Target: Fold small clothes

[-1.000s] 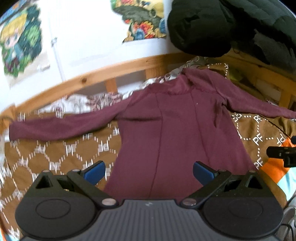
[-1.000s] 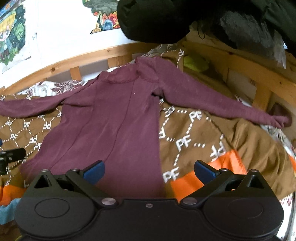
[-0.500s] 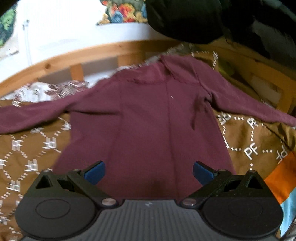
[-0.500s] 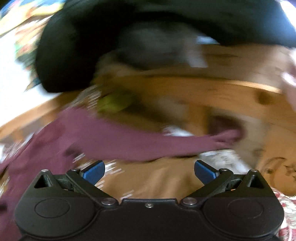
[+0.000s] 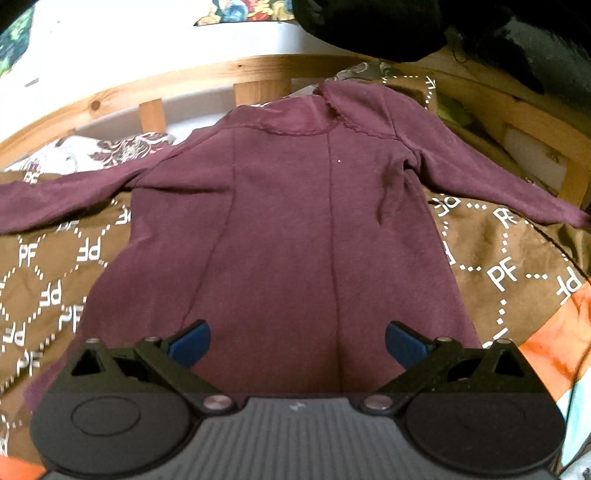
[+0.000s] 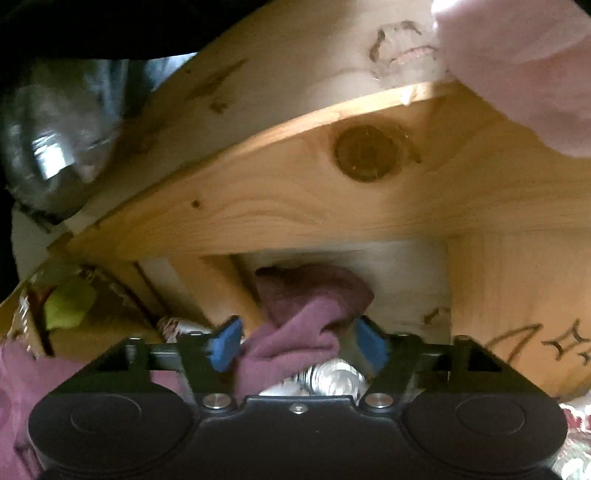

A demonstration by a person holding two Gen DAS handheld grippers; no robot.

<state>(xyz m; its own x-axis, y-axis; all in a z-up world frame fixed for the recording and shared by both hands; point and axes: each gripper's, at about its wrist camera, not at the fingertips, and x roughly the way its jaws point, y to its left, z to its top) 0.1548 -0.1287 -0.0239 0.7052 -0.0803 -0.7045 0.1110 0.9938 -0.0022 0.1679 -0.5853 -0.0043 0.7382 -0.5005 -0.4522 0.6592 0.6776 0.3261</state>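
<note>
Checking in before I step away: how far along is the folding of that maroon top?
Done: the maroon top lies spread flat on the brown blanket, nothing folded. In hand: the right tongs have just been closing around its sleeve cuff by the wooden bed frame; the left tongs hover open over the hem. Left: every fold.

a brown patterned blanket (image 5: 509,258) covers the bed inside a wooden frame (image 6: 295,192), dark bedding (image 5: 388,26) heaped behind.

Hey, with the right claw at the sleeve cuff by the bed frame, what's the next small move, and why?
Probably finish closing the right claw on the sleeve cuff. Its jaws have just been closing, the bunched cuff sits between them, yet a gap remains beside one pad, so the grip looks unfinished.
</note>
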